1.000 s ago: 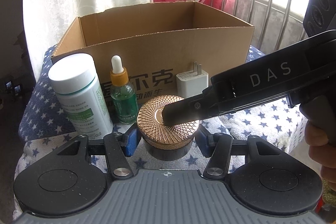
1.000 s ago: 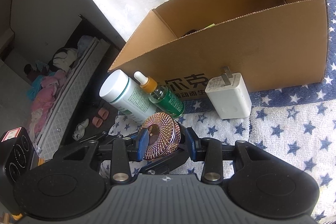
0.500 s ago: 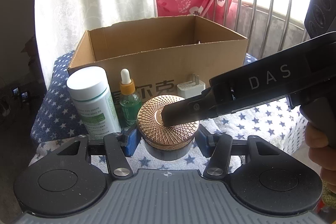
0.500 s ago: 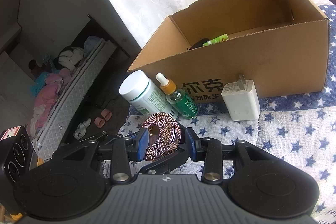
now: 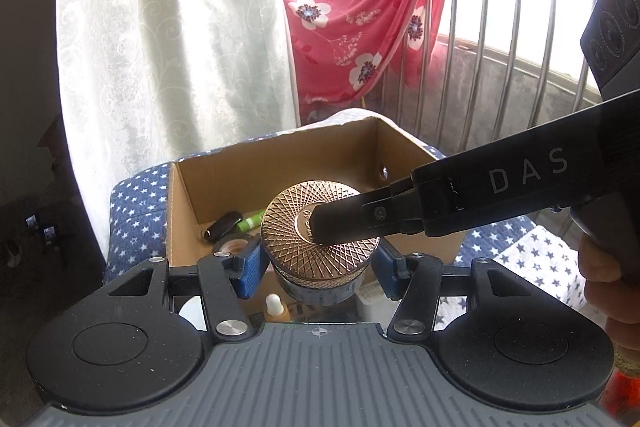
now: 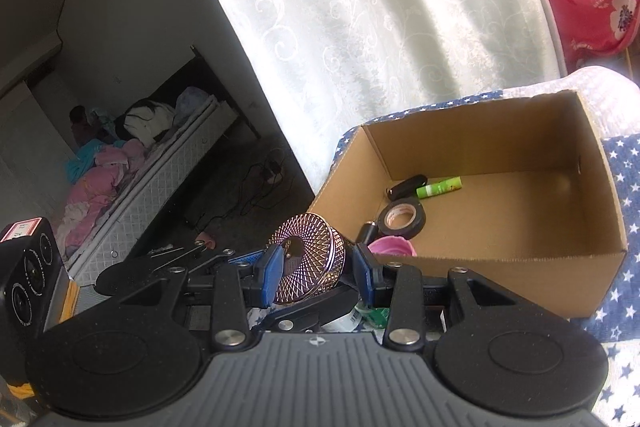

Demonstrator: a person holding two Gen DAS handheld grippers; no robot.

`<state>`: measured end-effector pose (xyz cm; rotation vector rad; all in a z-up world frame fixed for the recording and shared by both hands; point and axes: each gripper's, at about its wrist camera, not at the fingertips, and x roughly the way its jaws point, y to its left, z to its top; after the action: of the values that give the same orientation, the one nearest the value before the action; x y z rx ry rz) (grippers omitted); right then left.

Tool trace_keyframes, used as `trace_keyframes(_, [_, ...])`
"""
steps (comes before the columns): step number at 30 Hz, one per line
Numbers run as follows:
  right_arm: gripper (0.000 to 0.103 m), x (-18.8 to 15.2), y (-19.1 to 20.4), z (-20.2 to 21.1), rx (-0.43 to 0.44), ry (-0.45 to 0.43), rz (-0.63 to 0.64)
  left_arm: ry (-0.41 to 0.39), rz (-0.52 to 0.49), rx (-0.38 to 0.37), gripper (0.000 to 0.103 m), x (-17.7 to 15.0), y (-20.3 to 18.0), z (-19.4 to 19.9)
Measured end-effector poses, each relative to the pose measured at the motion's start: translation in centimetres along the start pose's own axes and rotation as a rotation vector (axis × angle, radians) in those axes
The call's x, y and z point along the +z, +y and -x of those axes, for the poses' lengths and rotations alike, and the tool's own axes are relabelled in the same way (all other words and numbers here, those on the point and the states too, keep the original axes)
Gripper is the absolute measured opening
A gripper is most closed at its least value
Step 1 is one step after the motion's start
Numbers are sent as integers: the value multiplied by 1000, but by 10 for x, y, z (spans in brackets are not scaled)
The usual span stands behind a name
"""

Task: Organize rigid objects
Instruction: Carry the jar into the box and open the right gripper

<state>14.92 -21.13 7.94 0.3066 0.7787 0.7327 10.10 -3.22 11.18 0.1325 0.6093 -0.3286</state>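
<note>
Copper-coloured lattice lid on a dark round jar [image 5: 320, 247], held up in the air in front of the cardboard box [image 5: 188, 203], level with its near wall.

Left gripper [image 5: 318, 269]: blue pads clamped on the jar's sides at 9 and 3 o'clock.

Right gripper [image 6: 318, 267]: one finger lies across the lid from 3 o'clock; its pads bracket the jar top and bottom, and it appears clamped, though contact under the jar is hidden.

Box contents, right wrist view: black tape roll [image 6: 402, 217], green tube [image 6: 439, 186], black key-like item [image 6: 406, 185] and a pink object [image 6: 390, 247] at the near wall.

Dropper bottle [image 5: 276, 307] is partly visible at 6 o'clock under the jar.

Star-print blue cloth [image 5: 136, 203] lies beneath the box.
</note>
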Motion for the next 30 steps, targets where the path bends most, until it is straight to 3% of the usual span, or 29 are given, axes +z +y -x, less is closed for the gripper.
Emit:
trace_keyframes(6, [42,51,-36,-26,-29,55,-52,122,7,-54,55,42,16,-58])
trace_keyframes(11, [42,78,-79,-65,-61,138,-119,258,30,-70,55,54,28,-120])
trace_keyframes(20, [42,94,-146,-140,-79,299,-235,467,91,-43,55,57,44,-203])
trace_keyframes(30, [42,103,-177,-186,-105,387,-259,574,144,-11,55,57,52,-251])
